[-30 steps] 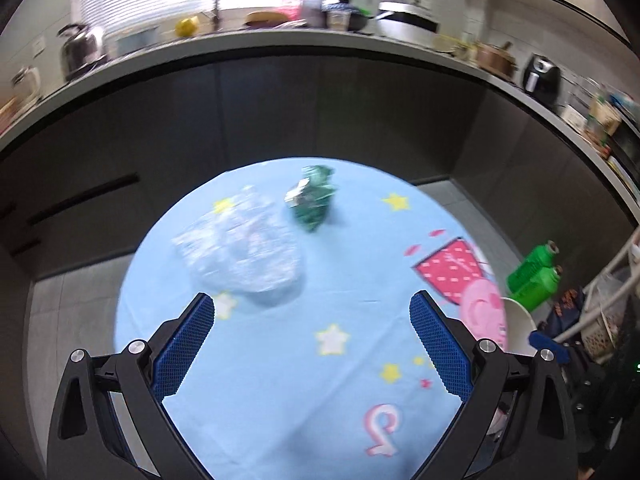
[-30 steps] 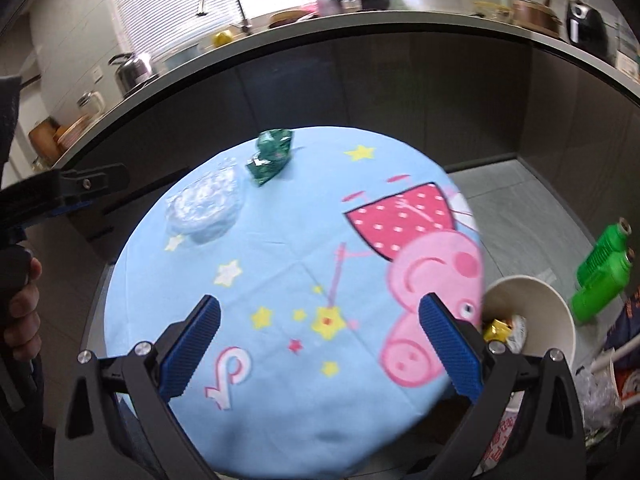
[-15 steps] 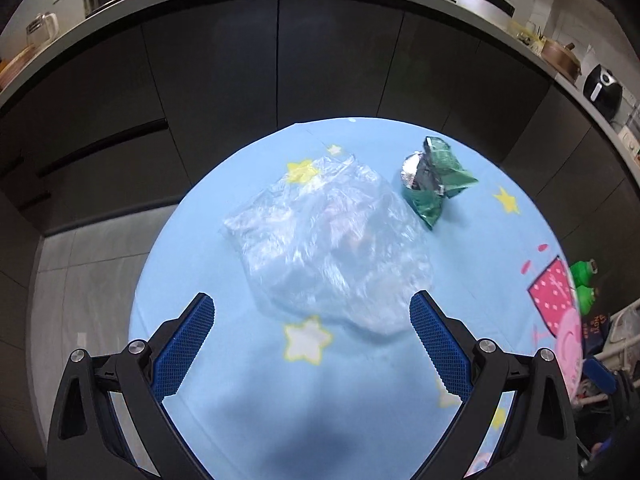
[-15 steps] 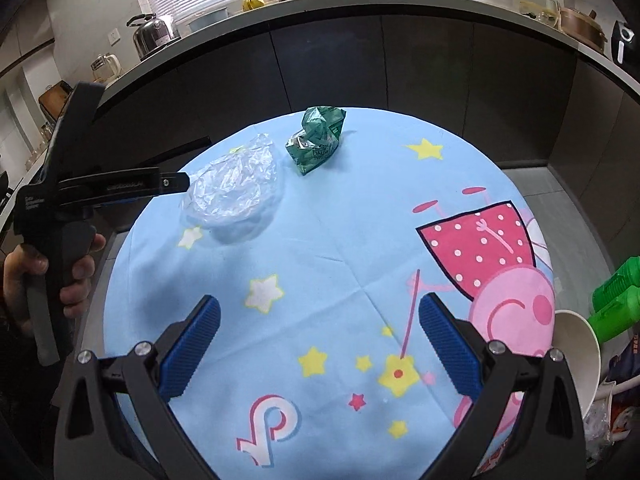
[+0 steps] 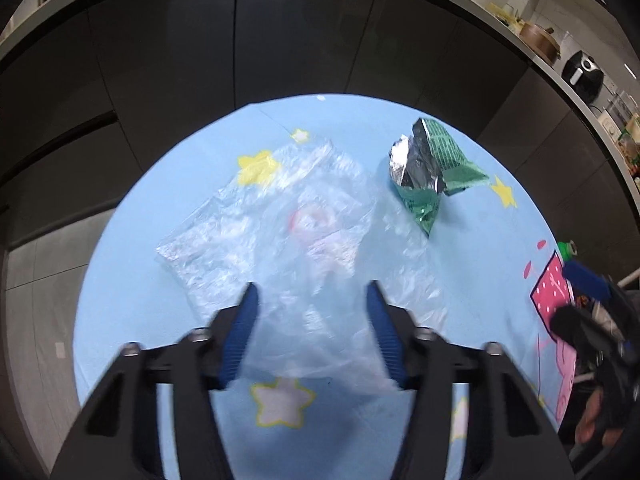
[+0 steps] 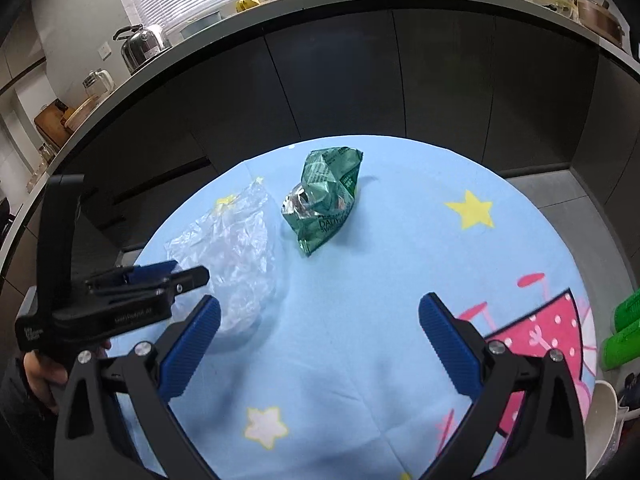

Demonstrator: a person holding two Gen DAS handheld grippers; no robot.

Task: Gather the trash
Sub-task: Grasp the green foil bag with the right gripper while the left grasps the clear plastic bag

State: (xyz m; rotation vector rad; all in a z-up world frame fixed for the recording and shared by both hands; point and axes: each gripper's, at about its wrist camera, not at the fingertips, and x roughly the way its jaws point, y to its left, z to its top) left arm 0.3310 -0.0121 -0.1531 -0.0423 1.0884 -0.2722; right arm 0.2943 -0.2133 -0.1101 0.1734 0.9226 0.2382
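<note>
1. Trash lies on a round table (image 6: 400, 340) under a light-blue cloth printed with yellow stars and a pink cartoon figure: a crumpled clear plastic bag (image 5: 304, 240) and a crumpled green snack wrapper (image 5: 428, 172) with a silver lining.
2. The bag sits toward the table's left side in the right wrist view; the wrapper lies just beside it, nearer the far edge. In the left wrist view the bag's loose edge seems to reach the wrapper's lower tip; whether they touch cannot be told.
3. The left gripper (image 5: 312, 300) points down at the bag, its blue fingers (image 5: 244, 328) on either side of the plastic. Its jaws have just been closing, with the bag between them; the pads do not clearly press on the film, so no firm grip shows.
4. The right gripper (image 6: 320, 320) hovers over bare cloth with its jaws spread wide and nothing between them. The wrapper lies ahead of it, unobstructed.
5. From the right wrist view, the left gripper's body and the hand (image 6: 44, 376) on its handle stand at the left, partly hiding the bag's near side.
6. Dark cabinet fronts (image 6: 400, 80) curve behind the table, under a worktop with a kettle (image 6: 140, 46), a tap and pots.
7. Green bottles (image 6: 624, 332) and the rim of a pale bin (image 6: 604, 420) stand off the table's right edge.
</note>
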